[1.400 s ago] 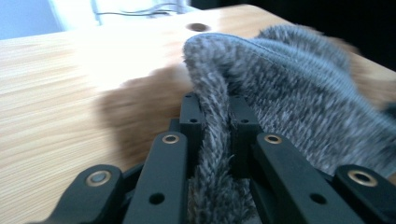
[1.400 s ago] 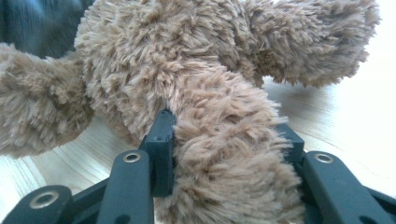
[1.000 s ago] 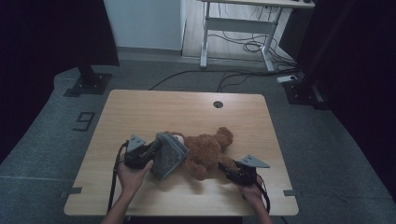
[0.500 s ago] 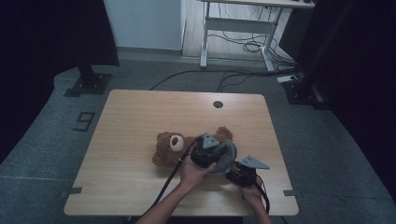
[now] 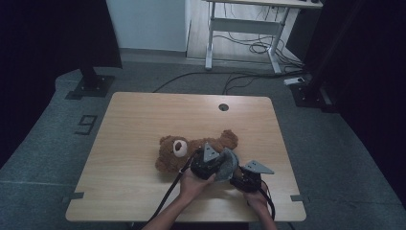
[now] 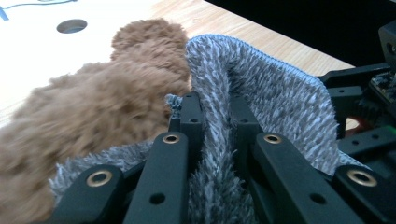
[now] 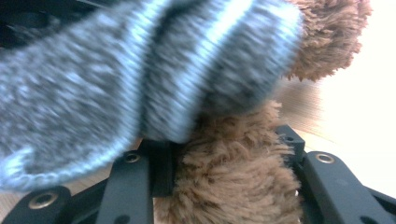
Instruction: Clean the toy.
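The left hand reaches across the body, its left gripper pinching a grey fuzzy cloth over the teddy bear lying on the table. The right gripper seemingly clamps a blurred brown limb.

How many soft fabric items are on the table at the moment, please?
2. A brown teddy bear lies near the middle of the table. A grey fuzzy cloth is pinched in the left gripper, over the bear's lower body. More may be hidden beneath the hands.
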`<state>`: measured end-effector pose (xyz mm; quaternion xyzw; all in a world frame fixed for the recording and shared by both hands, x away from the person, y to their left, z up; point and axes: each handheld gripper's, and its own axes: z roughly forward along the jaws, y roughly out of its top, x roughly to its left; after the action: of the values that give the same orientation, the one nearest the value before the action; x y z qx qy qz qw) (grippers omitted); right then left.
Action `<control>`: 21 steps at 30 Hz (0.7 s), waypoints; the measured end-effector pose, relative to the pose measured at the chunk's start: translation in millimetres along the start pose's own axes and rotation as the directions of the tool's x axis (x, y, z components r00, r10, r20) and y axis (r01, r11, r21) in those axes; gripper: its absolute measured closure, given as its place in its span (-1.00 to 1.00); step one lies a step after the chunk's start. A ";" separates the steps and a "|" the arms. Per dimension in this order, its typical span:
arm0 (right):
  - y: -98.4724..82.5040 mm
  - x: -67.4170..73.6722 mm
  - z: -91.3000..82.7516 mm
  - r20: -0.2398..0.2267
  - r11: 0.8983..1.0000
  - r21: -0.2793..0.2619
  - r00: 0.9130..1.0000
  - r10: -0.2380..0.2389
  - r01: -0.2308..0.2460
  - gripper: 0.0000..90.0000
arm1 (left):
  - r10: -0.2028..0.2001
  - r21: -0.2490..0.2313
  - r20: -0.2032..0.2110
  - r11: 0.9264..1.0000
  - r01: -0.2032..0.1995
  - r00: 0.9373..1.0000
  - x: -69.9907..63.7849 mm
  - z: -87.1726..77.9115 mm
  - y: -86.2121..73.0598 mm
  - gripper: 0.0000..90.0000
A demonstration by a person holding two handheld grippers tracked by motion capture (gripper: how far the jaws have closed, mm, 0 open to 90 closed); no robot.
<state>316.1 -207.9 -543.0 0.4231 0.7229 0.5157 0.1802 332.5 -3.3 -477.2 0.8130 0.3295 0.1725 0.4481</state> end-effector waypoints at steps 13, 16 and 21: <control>-0.2 -2.8 -0.9 -0.005 1.000 -0.001 1.000 0.019 -0.019 0.18 | -0.068 -0.032 -0.142 0.997 0.064 0.987 50.9 -58.0 -33.0 0.77; -0.7 -3.8 -0.5 -0.011 1.000 -0.004 1.000 0.028 -0.028 0.18 | -0.123 -0.053 -0.149 0.992 0.117 0.981 70.1 -73.8 -43.3 0.78; 0.4 -4.4 -0.6 -0.016 0.999 -0.008 0.999 0.050 -0.050 0.18 | -0.184 -0.094 -0.176 0.981 0.170 0.967 92.3 -99.0 -56.7 0.77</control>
<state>318.4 -211.7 -543.1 0.4362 0.7112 0.5267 0.1632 320.7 142.9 -473.1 0.7428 0.4336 0.2188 0.4609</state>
